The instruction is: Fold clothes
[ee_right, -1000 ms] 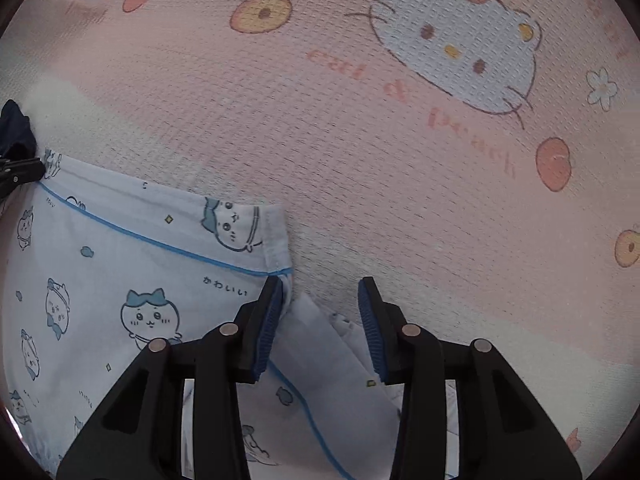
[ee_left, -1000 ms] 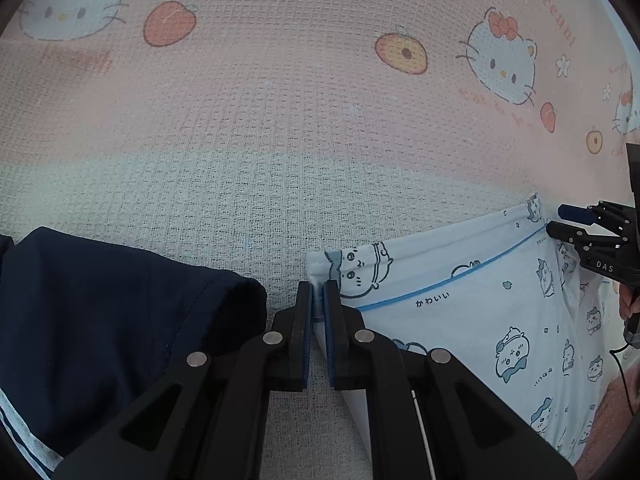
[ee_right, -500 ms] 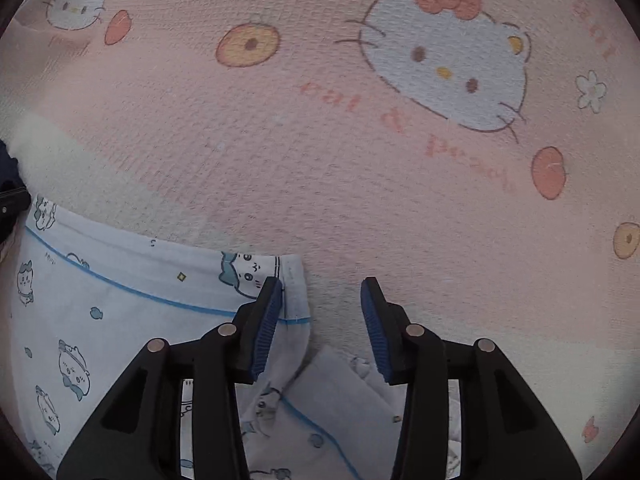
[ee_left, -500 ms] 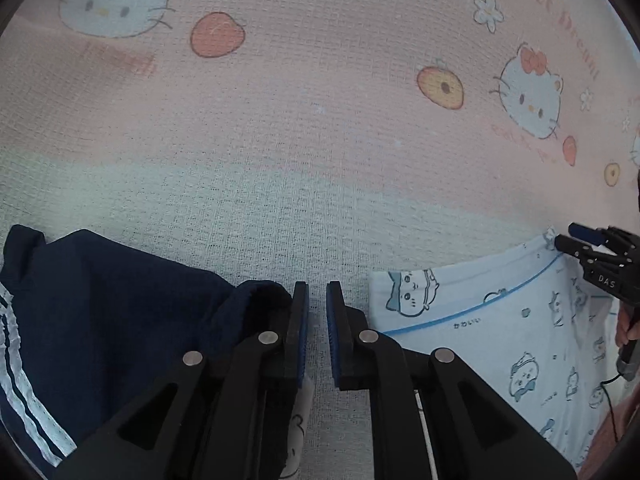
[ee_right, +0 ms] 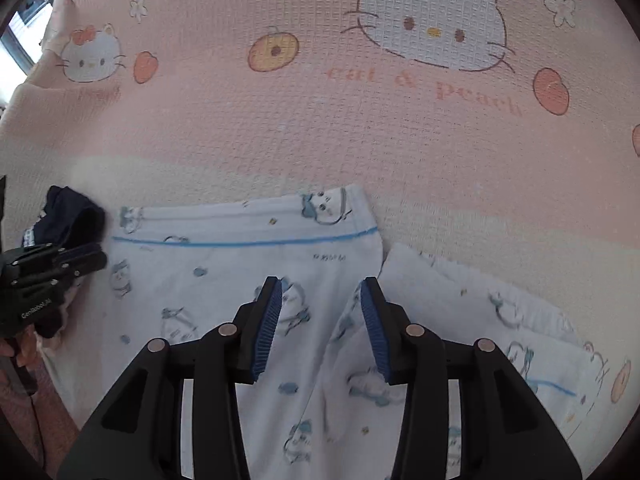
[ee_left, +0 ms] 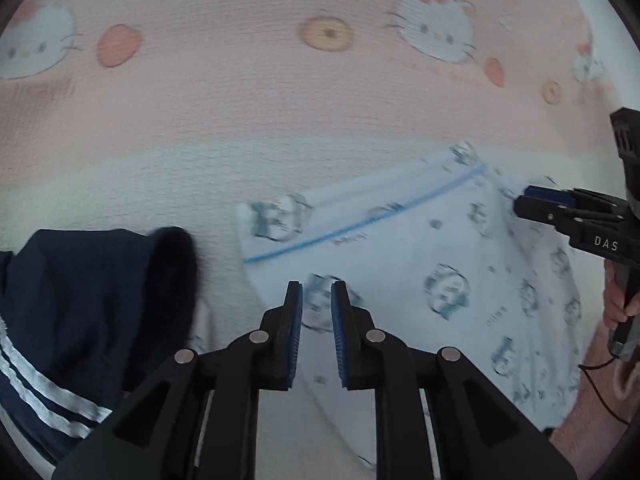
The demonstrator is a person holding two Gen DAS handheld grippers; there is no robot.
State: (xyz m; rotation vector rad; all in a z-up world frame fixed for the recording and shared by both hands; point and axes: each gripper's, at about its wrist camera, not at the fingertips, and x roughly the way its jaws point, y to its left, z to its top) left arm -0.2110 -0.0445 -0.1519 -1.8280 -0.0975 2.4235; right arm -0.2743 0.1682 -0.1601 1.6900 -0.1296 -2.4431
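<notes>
Pale printed garment [ee_right: 224, 276], flat on bed [ee_right: 320, 128], hem running left-right ahead of both tongs: left tongs [ee_left: 317, 294] slightly parted, right tongs [ee_right: 320, 292] spread, both empty.

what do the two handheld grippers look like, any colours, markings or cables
Both are matte black plastic linkages with round silver pins and ribbed blue pads lining the jaws. The left gripper reads "GenRobot.AI" in white in the right wrist view; the right gripper reads "DAS" in the left wrist view, with a thin black cable hanging below its grey handle.
</notes>
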